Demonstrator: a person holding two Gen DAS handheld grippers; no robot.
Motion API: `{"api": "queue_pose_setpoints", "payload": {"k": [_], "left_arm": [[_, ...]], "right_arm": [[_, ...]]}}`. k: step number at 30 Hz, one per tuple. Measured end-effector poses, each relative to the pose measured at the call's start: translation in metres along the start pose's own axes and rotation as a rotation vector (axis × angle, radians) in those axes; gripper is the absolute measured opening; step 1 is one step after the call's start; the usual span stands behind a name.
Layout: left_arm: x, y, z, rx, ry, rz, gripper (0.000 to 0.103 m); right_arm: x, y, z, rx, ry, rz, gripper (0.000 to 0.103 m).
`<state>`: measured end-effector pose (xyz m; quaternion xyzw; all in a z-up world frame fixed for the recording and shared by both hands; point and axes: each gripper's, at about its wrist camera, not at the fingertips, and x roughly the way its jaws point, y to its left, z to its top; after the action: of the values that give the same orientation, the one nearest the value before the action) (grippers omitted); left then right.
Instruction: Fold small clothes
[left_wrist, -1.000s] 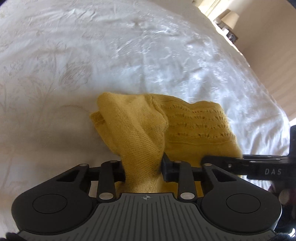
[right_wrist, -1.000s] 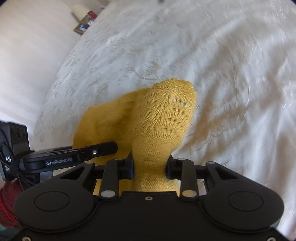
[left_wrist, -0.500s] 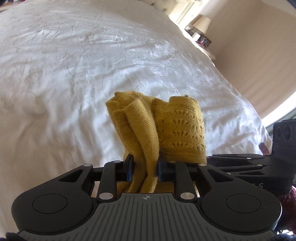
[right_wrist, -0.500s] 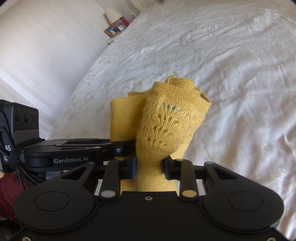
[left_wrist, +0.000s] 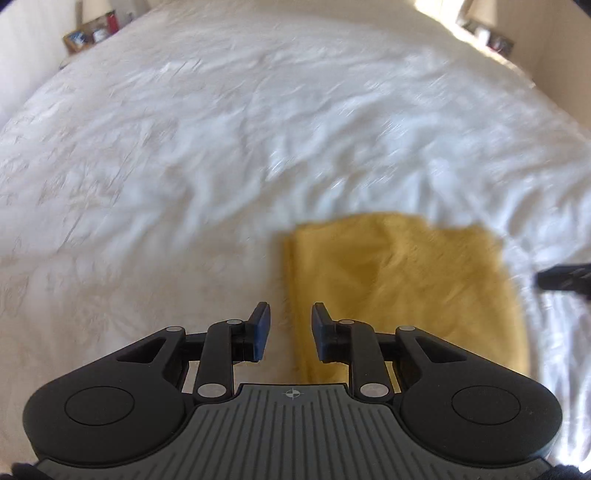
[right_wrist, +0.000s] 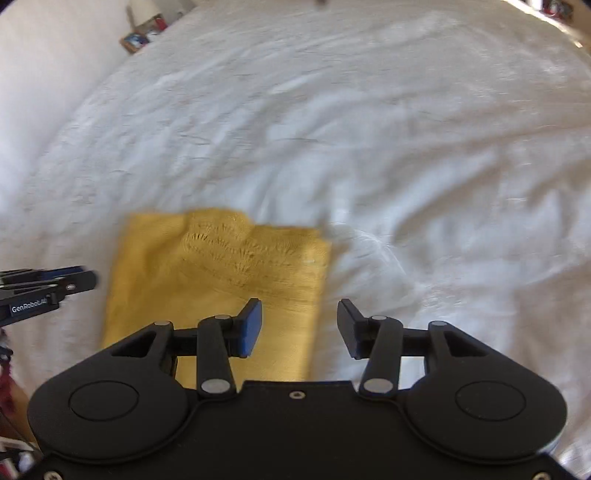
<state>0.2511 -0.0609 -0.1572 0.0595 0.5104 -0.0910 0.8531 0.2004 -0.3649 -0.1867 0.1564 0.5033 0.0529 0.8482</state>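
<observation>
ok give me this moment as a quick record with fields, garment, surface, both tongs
garment: mustard-yellow knitted garment, folded into a rough rectangle, lying flat
surface: white embroidered bedspread
left tongs: open, empty, over the garment's left edge
right tongs: just been opening, nothing between them, over its right edge
background: blurred bedside items, unclear
</observation>
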Motion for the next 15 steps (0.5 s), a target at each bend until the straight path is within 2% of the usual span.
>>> {"api": "queue_pose_setpoints", "payload": {"k": [2, 3, 4, 5, 6, 8, 10, 13, 15], "left_arm": [[0.000, 0.010, -0.002, -0.065, 0.003, -0.029, 0.024], [-0.004, 0.011, -0.003, -0.074, -0.014, -0.040, 0.025], [-0.008, 0.009, -0.004, -0.066, -0.027, -0.046, 0.029], [-0.012, 0.004, -0.004, -0.051, -0.039, -0.054, 0.040], [-0.014, -0.002, -0.004, -0.043, -0.048, -0.067, 0.046], [-0.014, -0.013, -0.005, -0.037, -0.051, -0.108, 0.060], [-0.006, -0.022, -0.001, -0.030, -0.028, -0.129, 0.061], [0.008, -0.031, 0.006, -0.021, -0.013, -0.117, 0.077], [0.016, -0.030, 0.013, -0.033, -0.015, -0.086, 0.079]], "right_arm": [[-0.007, -0.004, 0.001, 0.016, -0.018, 0.042, 0.061], [-0.010, -0.003, -0.001, 0.000, -0.027, 0.060, 0.071], [-0.010, 0.000, -0.001, -0.017, -0.033, 0.073, 0.078], [-0.010, 0.003, -0.002, -0.030, -0.037, 0.080, 0.078], [-0.007, 0.005, -0.003, -0.039, -0.036, 0.085, 0.078], [0.000, 0.011, -0.004, -0.053, -0.020, 0.086, 0.085], [0.008, 0.014, -0.001, -0.064, 0.000, 0.099, 0.101], [0.027, 0.023, 0.006, -0.104, 0.031, 0.075, 0.102], [0.038, 0.028, 0.011, -0.116, 0.048, 0.050, 0.102]]}}
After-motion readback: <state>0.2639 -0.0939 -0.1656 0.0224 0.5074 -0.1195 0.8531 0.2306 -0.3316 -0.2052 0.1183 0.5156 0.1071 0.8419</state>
